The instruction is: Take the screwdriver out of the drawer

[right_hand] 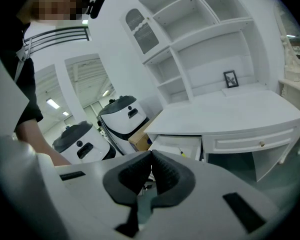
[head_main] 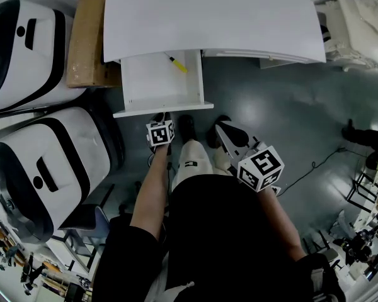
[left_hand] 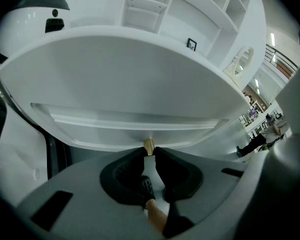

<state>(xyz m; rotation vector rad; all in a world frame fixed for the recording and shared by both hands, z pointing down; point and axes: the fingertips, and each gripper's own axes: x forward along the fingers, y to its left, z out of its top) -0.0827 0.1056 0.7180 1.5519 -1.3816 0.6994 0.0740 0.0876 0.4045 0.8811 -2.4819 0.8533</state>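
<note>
The white desk point(head_main: 214, 17) has its left drawer point(head_main: 133, 80) pulled open. A yellow-handled screwdriver point(head_main: 176, 63) lies at the drawer's back right; in the right gripper view the screwdriver point(right_hand: 183, 154) shows as a small yellow speck. My left gripper point(head_main: 164, 114) is at the drawer's front panel, and in its own view the left gripper point(left_hand: 149, 150) is shut on the brass drawer knob point(left_hand: 149, 145). My right gripper point(head_main: 225, 133) hangs lower right of the drawer, over the floor. Seen in its own view, the right gripper point(right_hand: 151, 158) is shut with nothing between its fingers.
Two white-and-black machines point(head_main: 25, 49) point(head_main: 50, 168) stand left of the desk, with a cardboard box point(head_main: 88, 36) between them and it. A second, closed drawer point(right_hand: 250, 143) sits to the right. Cables point(head_main: 315, 165) lie on the grey floor at right.
</note>
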